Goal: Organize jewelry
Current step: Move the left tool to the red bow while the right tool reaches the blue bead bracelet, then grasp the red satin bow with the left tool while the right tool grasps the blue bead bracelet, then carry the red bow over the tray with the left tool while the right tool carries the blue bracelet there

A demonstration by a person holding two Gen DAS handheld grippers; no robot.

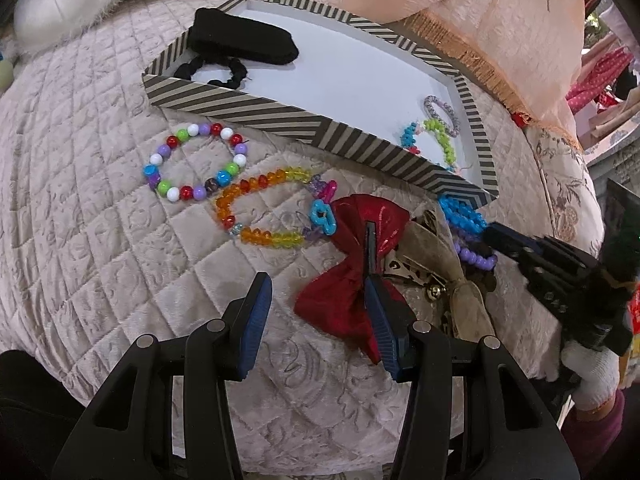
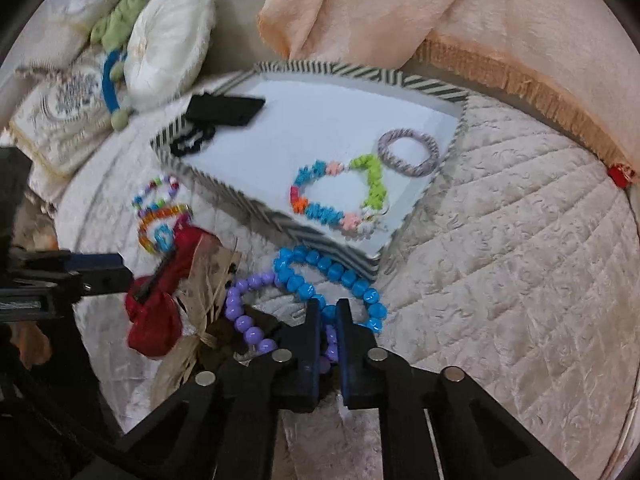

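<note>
The purple-bead bracelet (image 2: 244, 320) is clamped between the right gripper (image 2: 329, 320) jaws — presumably for boxing; the left gripper (image 1: 316, 280) jaws are spread wide, empty.

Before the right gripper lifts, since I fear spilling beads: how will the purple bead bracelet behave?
The purple round-bead bracelet will likely hang limp, since its strung loop already curves loosely on the quilt. Its glossy beads may slip between the right gripper pads. It probably drags the touching blue faceted-bead bracelet.

Striped tray (image 1: 256, 110), red bow (image 1: 348, 300)
</note>
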